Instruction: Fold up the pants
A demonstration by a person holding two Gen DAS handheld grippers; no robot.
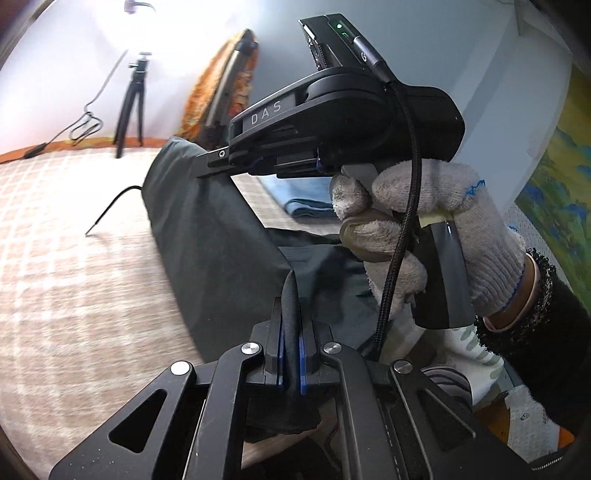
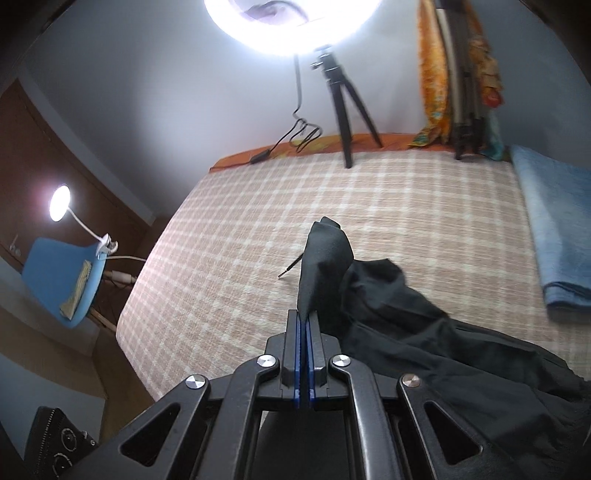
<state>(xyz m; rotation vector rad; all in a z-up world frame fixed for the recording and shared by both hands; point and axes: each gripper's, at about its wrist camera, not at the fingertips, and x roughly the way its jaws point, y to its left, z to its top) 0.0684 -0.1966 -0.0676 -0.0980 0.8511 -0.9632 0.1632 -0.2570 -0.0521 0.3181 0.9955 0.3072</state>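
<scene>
- Left gripper (image 1: 291, 334): blue-padded fingers (image 1: 303, 365) pressed together on a bunched fold of the dark pants (image 1: 207, 240), fabric rising out from between the pads and hanging below them.
- Right gripper (image 2: 305, 325): fingers (image 2: 313, 354) clamped on a corner of the same pants, a pointed flap of black cloth standing up past the tips.
- In the left wrist view, right gripper seen from the side, tips pinching the upper edge of the pants, a sheet of fabric stretched taut between the two tools.
- Gloved right hand (image 1: 424, 229) wrapped around the grey handle, braided black cable (image 1: 402, 236) running down across the glove.
- Rest of the pants draped in loose folds on the checked bedspread (image 2: 258, 229), trailing off to the right.
- Folded blue cloth (image 2: 554, 236) lying at the bed's right edge, apart from the pants.
- Black tripod (image 2: 343, 103) standing at the far edge of the bed, under a bright ring light (image 2: 295, 33).
- Blue chair (image 2: 59, 280) beside the bed, small clip lamp (image 2: 61, 208) attached.
</scene>
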